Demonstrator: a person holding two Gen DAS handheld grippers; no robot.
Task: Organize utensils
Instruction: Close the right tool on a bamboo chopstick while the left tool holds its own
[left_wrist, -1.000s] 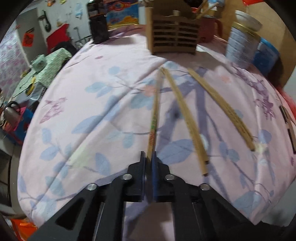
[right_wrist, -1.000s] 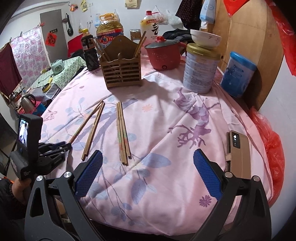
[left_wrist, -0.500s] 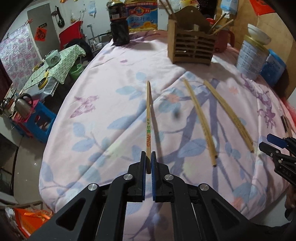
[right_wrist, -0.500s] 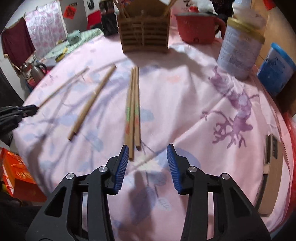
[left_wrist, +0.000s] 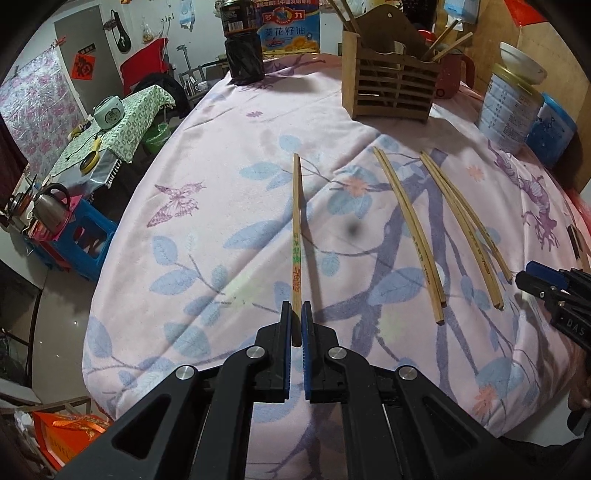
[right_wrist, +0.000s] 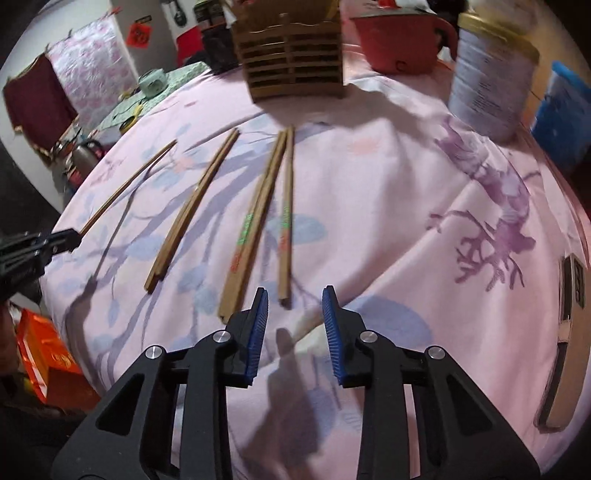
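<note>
1. The left hand-held gripper (left_wrist: 296, 314) is pinching the near end of one chopstick (left_wrist: 295, 221), which sticks straight out ahead above the pink surface (left_wrist: 221, 177).
2. The right hand-held gripper (right_wrist: 294, 300) is spread, its blue pads either side of the near tip of a single chopstick (right_wrist: 286, 221) lying on the cloth, not yet touching it.
3. Just left of that stick lie a bundle of chopsticks (right_wrist: 255, 225) and, farther left, another pair (right_wrist: 192, 206). The wooden holder (right_wrist: 293, 55) stands at the far side, well apart.
4. Risks, as I judge them:
   - The left grip is at the very end, so the long stick could swing or slip out on the way to the holder.
   - Closing the right pads could nudge the neighbouring bundle or catch the soft cloth.
   - The right view is blurred, so alignment is uncertain.
</note>
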